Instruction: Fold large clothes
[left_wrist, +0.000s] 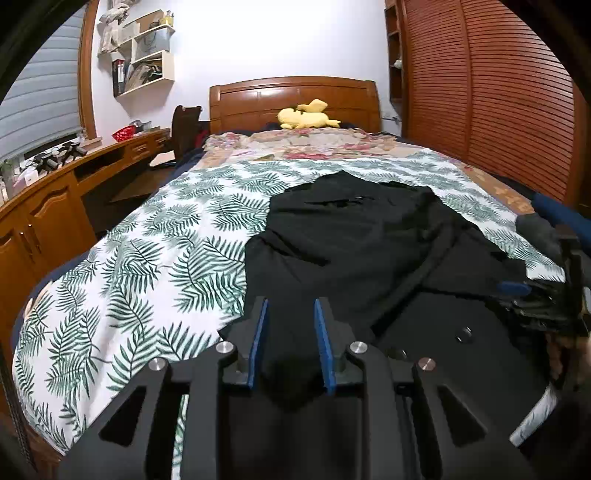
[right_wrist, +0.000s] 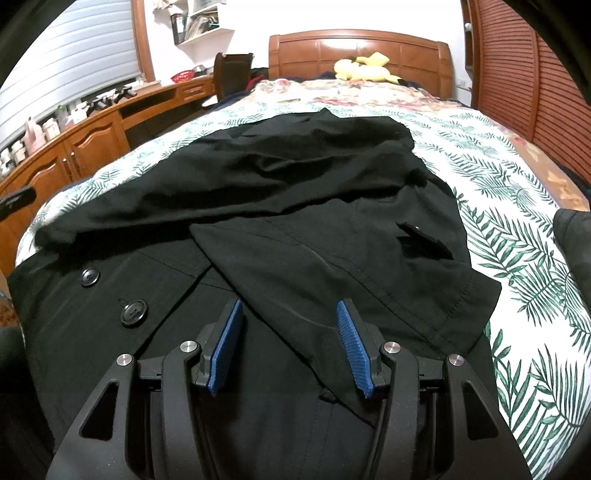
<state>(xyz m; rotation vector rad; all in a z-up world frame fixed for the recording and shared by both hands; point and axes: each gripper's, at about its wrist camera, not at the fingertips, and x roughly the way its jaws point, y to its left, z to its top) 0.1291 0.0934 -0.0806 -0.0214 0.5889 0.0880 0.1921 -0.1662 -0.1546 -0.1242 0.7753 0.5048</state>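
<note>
Left wrist view shows the left gripper (left_wrist: 290, 314) slightly parted over the near edge of the black coat (left_wrist: 362, 236), pinching nothing. Right wrist view shows the right gripper (right_wrist: 290, 314) spread, the folded-in sleeve (right_wrist: 332, 266) passing between its pads ungripped; beyond, the coat lies on the leaf-print bedspread (right_wrist: 524, 266). Sleeves seem in, so next comes gripping the hem and folding away

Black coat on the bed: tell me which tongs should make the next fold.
Probably right. The right tongs hang open directly over the black coat, by its folded sleeve. The left tongs sit at its left edge, beside the leaf-print sheet, open and empty.
</note>
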